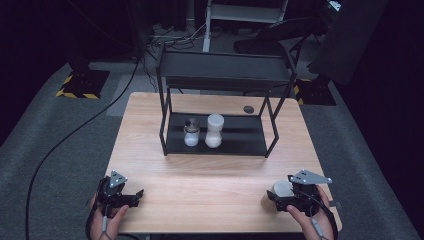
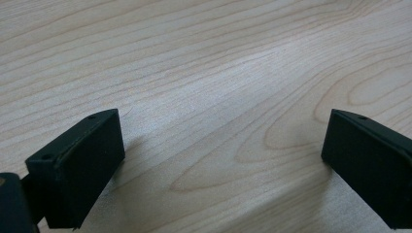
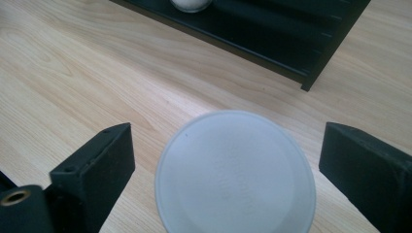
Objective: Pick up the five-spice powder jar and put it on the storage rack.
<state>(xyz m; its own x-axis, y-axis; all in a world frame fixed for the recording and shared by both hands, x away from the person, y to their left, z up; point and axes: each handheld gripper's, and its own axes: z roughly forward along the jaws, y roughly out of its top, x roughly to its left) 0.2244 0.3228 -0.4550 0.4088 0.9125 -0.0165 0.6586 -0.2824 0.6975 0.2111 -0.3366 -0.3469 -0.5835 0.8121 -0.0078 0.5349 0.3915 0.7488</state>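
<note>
The room around the table point(image 1: 150, 200) is dark; overhead light falls on its pale wood. A soft sheen crosses the grain in the left gripper view. The white lid point(image 3: 235, 174) close to the lens looks blurred.

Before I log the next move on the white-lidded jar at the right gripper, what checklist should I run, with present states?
1. Right gripper open: ok, both jaws stand wide.
2. White-lidded jar between the jaws: ok, with a gap on each side.
3. Jaws touching the jar: not ok, both stand apart from the lid.
4. Left gripper empty: ok, open over bare table.
5. Room on the rack's lower shelf: ok, bare right of the two jars.
6. Jar's fill level: cannot tell.
</note>
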